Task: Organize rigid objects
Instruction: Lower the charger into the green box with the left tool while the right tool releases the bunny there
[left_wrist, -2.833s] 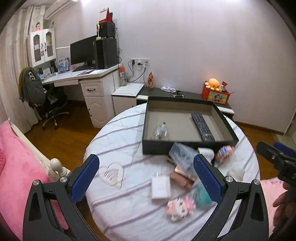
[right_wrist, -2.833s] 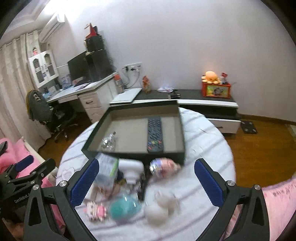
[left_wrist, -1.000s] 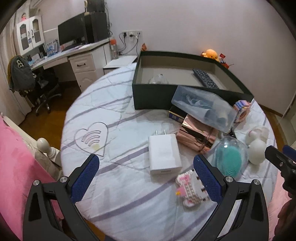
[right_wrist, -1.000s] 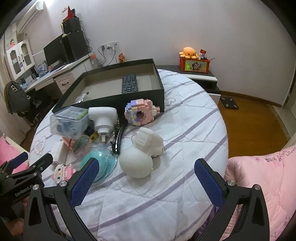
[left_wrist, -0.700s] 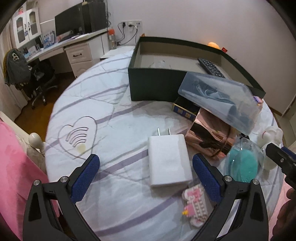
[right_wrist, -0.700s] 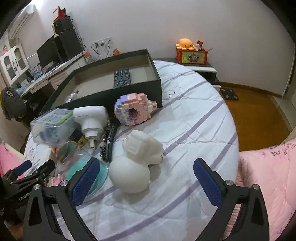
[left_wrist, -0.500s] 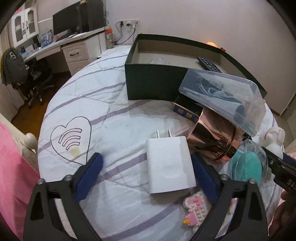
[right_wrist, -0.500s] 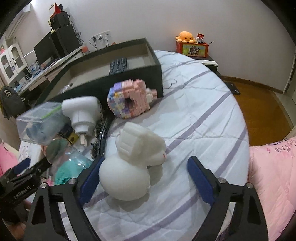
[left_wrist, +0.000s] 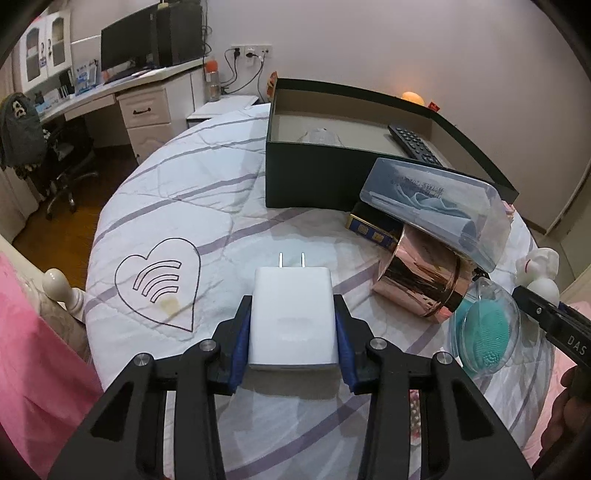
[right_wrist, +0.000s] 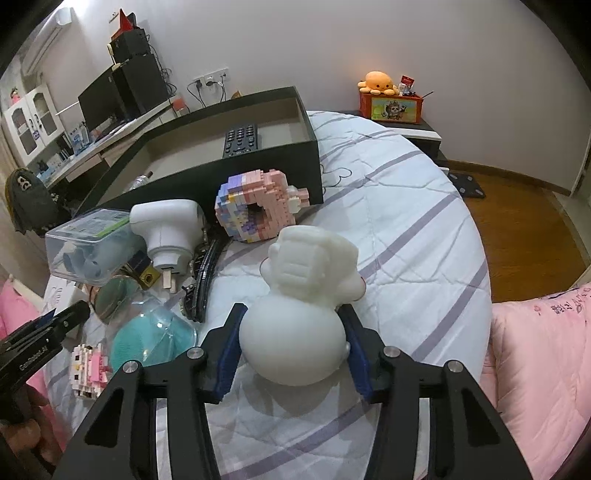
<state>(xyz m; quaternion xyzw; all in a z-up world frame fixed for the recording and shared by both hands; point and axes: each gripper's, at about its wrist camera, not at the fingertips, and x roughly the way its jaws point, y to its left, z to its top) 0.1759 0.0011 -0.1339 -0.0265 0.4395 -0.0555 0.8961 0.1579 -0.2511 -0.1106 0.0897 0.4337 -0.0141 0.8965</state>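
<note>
Count: two grippers, two chargers, two block toys, one white figure, one box (left_wrist: 306, 177) holding one remote (right_wrist: 242, 140).
Left gripper (left_wrist: 293, 334): clamped on the flat white charger (left_wrist: 293, 317), blue pads pressing both its long sides.
Charger: sits square between the fingers on the quilt (left_wrist: 192, 192), long axis running away from the camera, two prongs pointing toward the box.
Right gripper (right_wrist: 293, 345): pinching the round base of the white figure (right_wrist: 303, 299), pads on either side.
Figure: lies on the quilt, base nearest the camera, blocky head pointing away toward the pastel block toy (right_wrist: 258, 206).
Second charger (right_wrist: 168, 230): just left of that toy, prongs toward the camera.
Small pink block toy (right_wrist: 88, 365): near the quilt's left edge.
</note>
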